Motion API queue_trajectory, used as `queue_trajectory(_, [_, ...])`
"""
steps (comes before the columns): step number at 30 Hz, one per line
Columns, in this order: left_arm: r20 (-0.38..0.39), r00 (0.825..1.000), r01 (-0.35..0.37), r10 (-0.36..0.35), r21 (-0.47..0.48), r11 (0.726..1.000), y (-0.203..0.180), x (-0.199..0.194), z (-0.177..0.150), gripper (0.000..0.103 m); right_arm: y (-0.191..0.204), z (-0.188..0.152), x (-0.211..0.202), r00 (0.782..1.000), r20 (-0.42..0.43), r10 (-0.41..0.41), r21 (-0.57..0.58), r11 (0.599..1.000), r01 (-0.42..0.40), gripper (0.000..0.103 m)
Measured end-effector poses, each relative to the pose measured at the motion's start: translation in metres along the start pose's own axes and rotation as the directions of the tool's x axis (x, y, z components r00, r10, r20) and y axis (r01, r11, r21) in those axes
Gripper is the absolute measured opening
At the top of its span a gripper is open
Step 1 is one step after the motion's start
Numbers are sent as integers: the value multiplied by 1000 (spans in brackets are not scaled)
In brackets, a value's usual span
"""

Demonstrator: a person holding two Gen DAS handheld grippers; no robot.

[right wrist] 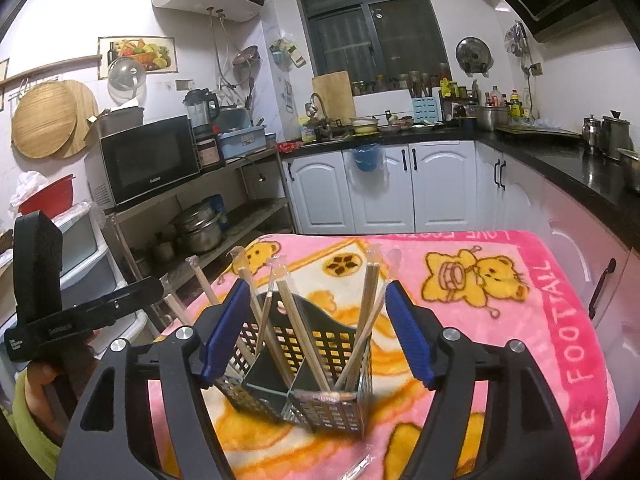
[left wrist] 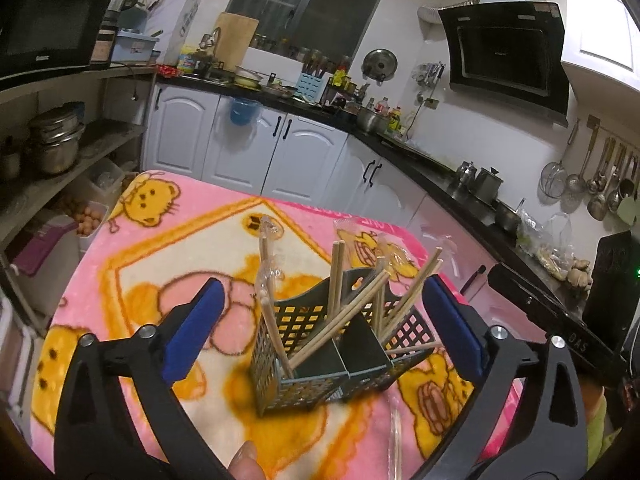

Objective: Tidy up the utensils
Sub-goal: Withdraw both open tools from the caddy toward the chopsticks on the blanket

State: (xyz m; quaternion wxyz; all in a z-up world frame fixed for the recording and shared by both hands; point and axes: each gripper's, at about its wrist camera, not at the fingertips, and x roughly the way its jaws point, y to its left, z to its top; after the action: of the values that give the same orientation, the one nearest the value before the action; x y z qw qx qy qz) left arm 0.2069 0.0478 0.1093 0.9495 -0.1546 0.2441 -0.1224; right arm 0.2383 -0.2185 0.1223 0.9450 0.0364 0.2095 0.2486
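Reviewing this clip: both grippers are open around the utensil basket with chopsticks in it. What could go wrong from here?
1. The chopsticks lean outward past the basket rim; either open gripper, left or right, could catch one and lever it out.
2. The basket stands on a soft blanket, so a nudge might tip it.
3. A clear wrapper lies in front of the basket and could snag or slip unnoticed.

"FOOTBALL" on pink blanket (right wrist: 568,312)
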Motion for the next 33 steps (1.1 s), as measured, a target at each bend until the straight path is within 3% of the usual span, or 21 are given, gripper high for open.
queue_trajectory(33, [-58, 997, -52, 50, -47, 998, 12, -27, -48, 92, 2, -43, -24, 998, -66, -6, -7, 1000, 5, 74])
